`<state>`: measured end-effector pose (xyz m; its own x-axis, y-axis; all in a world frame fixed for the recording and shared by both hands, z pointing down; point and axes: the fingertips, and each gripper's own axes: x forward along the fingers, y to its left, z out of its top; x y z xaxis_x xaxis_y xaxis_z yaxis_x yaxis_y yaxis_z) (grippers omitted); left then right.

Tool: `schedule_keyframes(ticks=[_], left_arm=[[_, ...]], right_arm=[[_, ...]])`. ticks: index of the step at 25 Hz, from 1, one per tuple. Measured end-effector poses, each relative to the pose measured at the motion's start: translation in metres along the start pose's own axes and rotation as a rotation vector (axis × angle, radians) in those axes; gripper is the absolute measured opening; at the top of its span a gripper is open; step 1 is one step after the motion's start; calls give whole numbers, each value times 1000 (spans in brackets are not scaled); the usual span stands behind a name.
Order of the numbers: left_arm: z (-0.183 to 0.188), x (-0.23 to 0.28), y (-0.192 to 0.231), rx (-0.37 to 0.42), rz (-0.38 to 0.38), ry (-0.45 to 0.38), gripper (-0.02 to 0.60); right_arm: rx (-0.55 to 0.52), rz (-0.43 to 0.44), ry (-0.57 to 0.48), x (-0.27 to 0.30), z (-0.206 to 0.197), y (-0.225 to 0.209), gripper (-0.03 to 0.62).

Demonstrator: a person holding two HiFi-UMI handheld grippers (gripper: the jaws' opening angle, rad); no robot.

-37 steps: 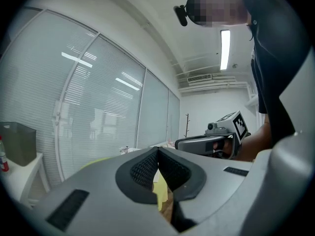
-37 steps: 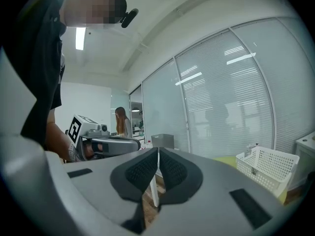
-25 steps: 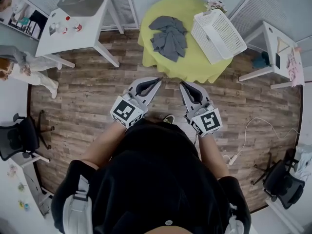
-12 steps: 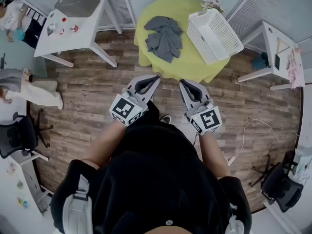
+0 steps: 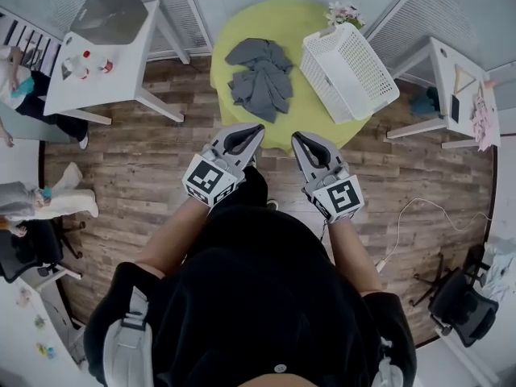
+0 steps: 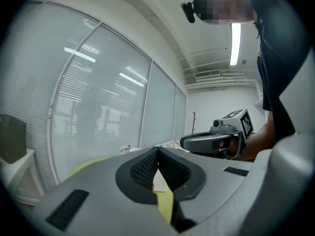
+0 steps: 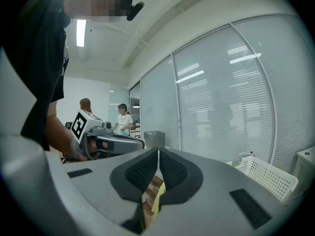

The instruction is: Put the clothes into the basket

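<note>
You stand on a wood-plank floor [image 5: 161,168]. Round yellow-draped counter [image 5: 258,18] ahead, with a white left table [image 5: 121,63] and a white right table [image 5: 439,71]. Black office chair [image 5: 458,305] lower right. Glass walls with blinds [image 6: 98,107] (horizontal slats); ceiling strip light [image 6: 235,43] on.

One round yellow table [image 5: 302,115] at 12 o'clock. On it: one grey clothes heap [image 5: 258,77], pieces can't be counted; one white basket [image 5: 348,69]; one flower bunch [image 5: 343,12]. Two white side tables, 10 o'clock [image 5: 129,55] and 2 o'clock [image 5: 435,63]. Two office chairs, 8 o'clock [image 5: 28,244] and 4 o'clock [image 5: 463,309]. Two grippers: left gripper [image 5: 258,129], right gripper [image 5: 296,137].
</note>
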<state>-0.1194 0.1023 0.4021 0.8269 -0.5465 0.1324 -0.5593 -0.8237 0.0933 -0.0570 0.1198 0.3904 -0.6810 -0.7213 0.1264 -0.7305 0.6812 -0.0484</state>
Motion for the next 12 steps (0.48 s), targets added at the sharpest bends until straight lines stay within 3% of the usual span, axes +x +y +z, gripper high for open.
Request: schedule_keyframes(ticks=[12], left_arm=[[1,64,108,-14,-45,60,6]], right_arm=[[34,-58,50,98,5,-79,28]])
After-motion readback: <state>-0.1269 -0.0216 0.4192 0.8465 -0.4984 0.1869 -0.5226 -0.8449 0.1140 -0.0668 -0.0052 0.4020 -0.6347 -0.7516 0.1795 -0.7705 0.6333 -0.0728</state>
